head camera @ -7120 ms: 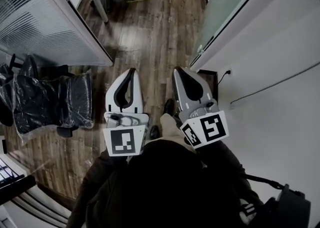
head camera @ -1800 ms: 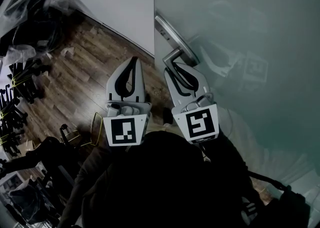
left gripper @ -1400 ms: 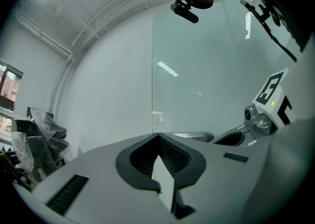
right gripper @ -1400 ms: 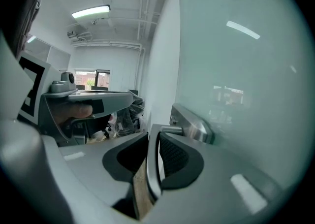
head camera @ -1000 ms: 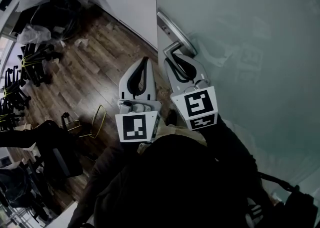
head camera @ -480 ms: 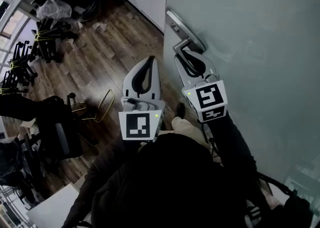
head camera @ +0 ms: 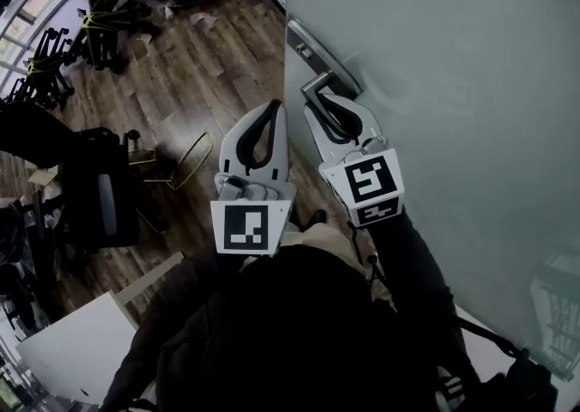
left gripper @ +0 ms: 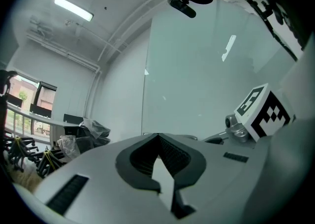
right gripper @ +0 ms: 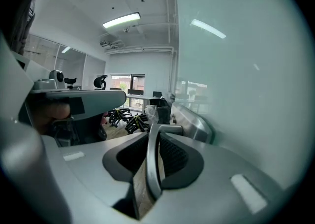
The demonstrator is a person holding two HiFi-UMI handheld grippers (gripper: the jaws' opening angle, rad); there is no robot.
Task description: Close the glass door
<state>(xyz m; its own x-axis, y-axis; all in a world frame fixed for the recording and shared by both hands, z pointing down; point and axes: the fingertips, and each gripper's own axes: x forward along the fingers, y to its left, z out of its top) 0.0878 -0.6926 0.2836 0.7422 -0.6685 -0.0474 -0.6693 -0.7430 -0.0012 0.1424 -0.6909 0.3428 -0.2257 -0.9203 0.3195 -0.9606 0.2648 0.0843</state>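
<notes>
The right hand-held gripper (head camera: pixel 319 110) pinches the handle (head camera: pixel 314 84) of the glass door (head camera: pixel 435 84), probably to get a firm hold for swinging it shut. The left hand-held gripper (head camera: pixel 270 111), just beside the handle, is pressed together and holds nothing.

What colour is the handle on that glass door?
Silvery metal; the handle shows best in the right gripper view.
</notes>
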